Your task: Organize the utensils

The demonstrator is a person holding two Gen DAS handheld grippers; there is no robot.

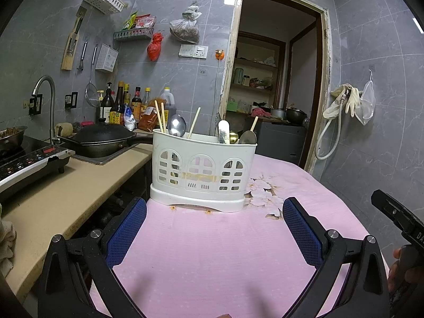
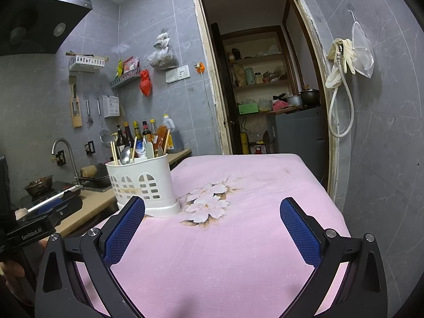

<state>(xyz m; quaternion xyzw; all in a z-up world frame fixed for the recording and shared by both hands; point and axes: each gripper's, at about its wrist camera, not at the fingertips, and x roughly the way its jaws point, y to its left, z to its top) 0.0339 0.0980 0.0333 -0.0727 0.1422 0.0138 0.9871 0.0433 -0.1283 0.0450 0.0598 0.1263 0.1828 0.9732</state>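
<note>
Two tongs are in service, and both stand released with nothing between their blue pads.

Left wrist view: the left tongs [image 1: 214,228] hover above the pink cloth [image 1: 212,251] that covers the bench, jaws spread wide. The white utensil caddy [image 1: 202,171] stands directly ahead, at the far left of the cloth, close to the cloth's left edge. It holds the task's items upright: wooden chopsticks [image 1: 160,116] and a steel spoon [image 1: 177,125] in the left compartment, one more chopstick toward the middle, and a white-handled utensil [image 1: 224,131] with a second, darker spoon [image 1: 248,137] on the right. A black wok [image 1: 102,139] sits on the counter beyond, to the left. Part of the right tongs shows at the right edge.

Right wrist view: the right tongs [image 2: 212,228] hover over the printed flower [image 2: 209,204] on the cloth, jaws equally wide. The caddy appears far left of these tongs, touching nothing but the cloth. No loose utensil lies on the visible cloth.

Judgement: all visible utensils are in the caddy, mixed by type, so the step in hand is either sorting them between compartments or a rest pose at the start or end. A next move, if any, calls for a descent from above onto one protruding handle, a narrow closure on that item alone, and a straight vertical lift to avoid tipping the light caddy.
</note>
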